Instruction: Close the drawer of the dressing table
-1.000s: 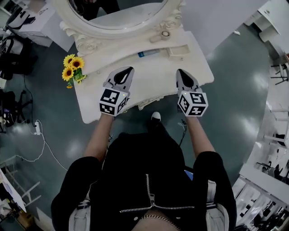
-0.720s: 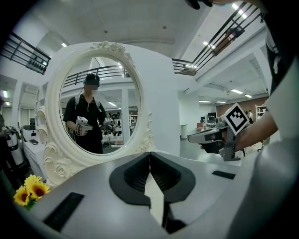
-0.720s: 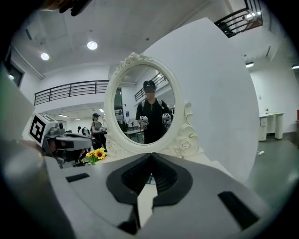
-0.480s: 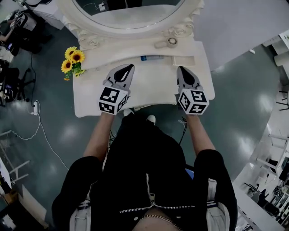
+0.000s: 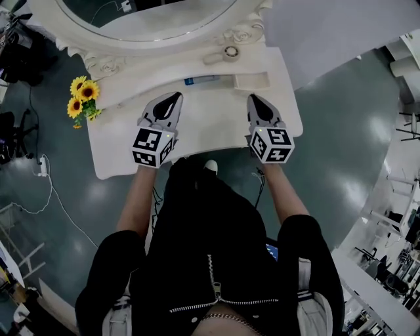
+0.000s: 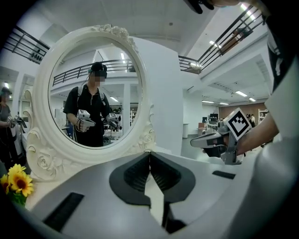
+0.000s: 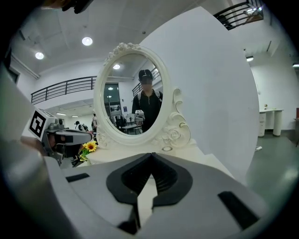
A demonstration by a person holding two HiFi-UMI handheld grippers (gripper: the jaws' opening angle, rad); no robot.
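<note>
Both grippers hang over the top of the dressing table (image 5: 210, 121), in front of its oval mirror (image 5: 144, 16). The left gripper (image 5: 176, 97) and the right gripper (image 5: 252, 99) each have their jaws pressed together on nothing. The drawer itself is not visible: it would sit under the table's front edge (image 5: 197, 153), hidden by the tabletop and the person's body, and nothing juts out past that edge. Whether it is shut cannot be told, and neither gripper is at its front.
</note>
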